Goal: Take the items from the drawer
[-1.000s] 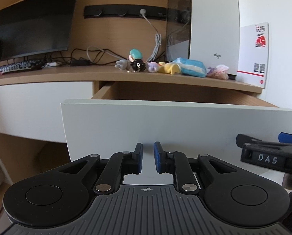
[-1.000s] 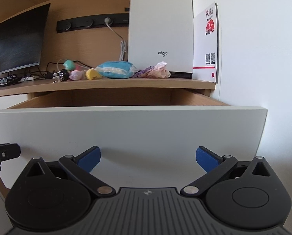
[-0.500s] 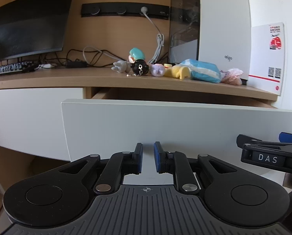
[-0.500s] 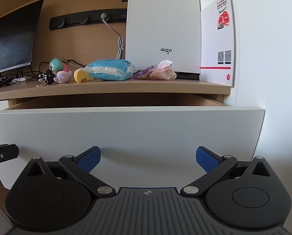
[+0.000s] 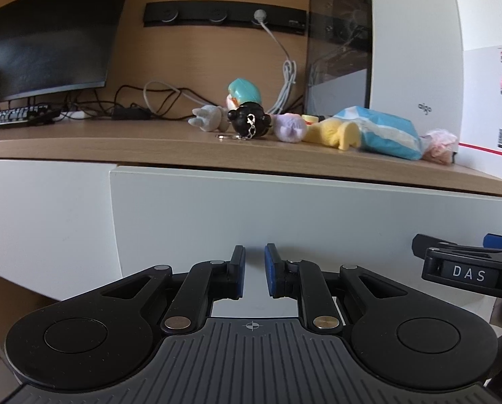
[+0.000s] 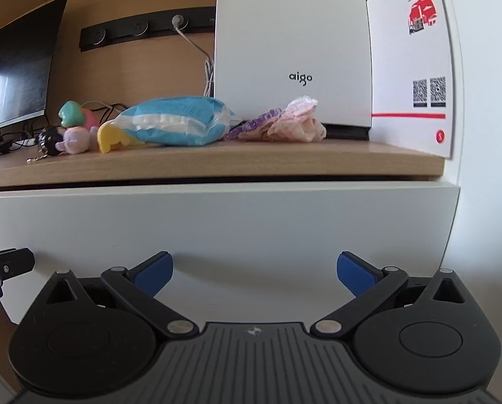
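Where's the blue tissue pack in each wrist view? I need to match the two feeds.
Left wrist: blue pack right of centre on the desktop, between the yellow toy and the pink wrapper.
Right wrist: blue pack left of centre, in front of the white aigo case.
Shared landmark: the aigo case, standing behind the pack in both views.

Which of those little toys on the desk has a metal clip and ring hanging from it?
The round black toy; its neighbours show no chain or ring.

Wooden desktop [image 6: 217, 163]: toy figures [image 5: 247, 118], blue packet [image 6: 176, 121], white case [image 6: 291, 50], monitor [image 5: 48, 33].
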Action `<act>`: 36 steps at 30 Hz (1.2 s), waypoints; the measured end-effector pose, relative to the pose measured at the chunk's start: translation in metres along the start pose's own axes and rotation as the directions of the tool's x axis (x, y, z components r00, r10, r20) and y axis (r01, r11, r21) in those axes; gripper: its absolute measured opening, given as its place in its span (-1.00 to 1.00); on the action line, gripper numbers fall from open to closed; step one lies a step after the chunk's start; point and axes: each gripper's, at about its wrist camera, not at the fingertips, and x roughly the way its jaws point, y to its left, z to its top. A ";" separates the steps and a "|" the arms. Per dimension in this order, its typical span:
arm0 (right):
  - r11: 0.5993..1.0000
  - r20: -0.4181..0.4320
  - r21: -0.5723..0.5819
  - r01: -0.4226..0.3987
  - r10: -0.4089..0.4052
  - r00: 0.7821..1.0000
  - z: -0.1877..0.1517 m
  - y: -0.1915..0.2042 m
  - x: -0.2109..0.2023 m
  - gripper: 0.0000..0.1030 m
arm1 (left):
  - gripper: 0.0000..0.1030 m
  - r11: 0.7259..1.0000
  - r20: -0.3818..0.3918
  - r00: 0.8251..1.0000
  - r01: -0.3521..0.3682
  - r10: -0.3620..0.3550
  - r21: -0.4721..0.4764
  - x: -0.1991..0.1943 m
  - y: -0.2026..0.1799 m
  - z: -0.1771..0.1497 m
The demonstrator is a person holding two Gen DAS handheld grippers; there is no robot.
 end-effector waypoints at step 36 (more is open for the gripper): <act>0.997 -0.025 0.064 0.032 -0.031 0.999 -0.004 -0.016 -0.082 1.00 | 0.94 0.999 -0.013 0.999 -0.051 0.050 -0.013 -0.095 0.000 0.004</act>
